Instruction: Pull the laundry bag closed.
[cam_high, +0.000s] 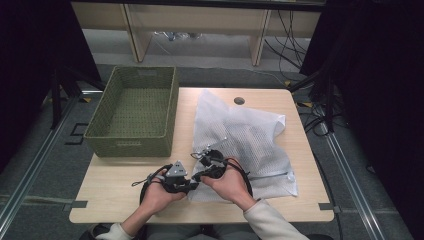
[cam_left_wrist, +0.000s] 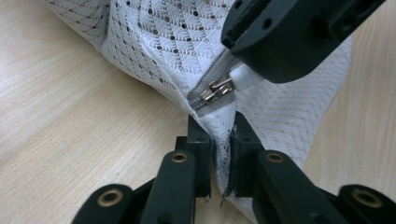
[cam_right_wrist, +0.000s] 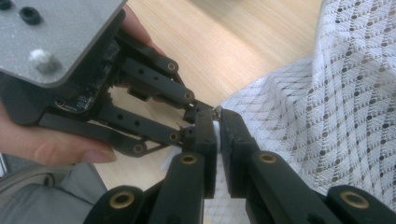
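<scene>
The left gripper (cam_left_wrist: 219, 140) is closed on the corner of the white perforated mesh laundry bag (cam_left_wrist: 163, 42), pinching the fabric just below the end of its grey zipper tape (cam_left_wrist: 210, 95). The right gripper (cam_right_wrist: 218, 135) is closed on the white tab of the zipper pull (cam_left_wrist: 243, 77), which sits immediately ahead of the left jaws; the metal slider (cam_left_wrist: 215, 89) lies between the two grips. The bag lies flat on the light wooden table (cam_high: 125, 185), spreading away from both grippers.

Risk, as judged: the tab is small and smooth, so it could slip from the right jaws if it is drawn at an angle to the tape. The left hold is on thin mesh near the seam; a sharp pull could drag the fabric out, or let the whole bag slide instead of the slider travelling. Loose mesh could also catch in the slider.

The green woven rectangular basket (cam_high: 132, 112), well beyond the left gripper, holds nothing. What the bag contains cannot be told.
</scene>
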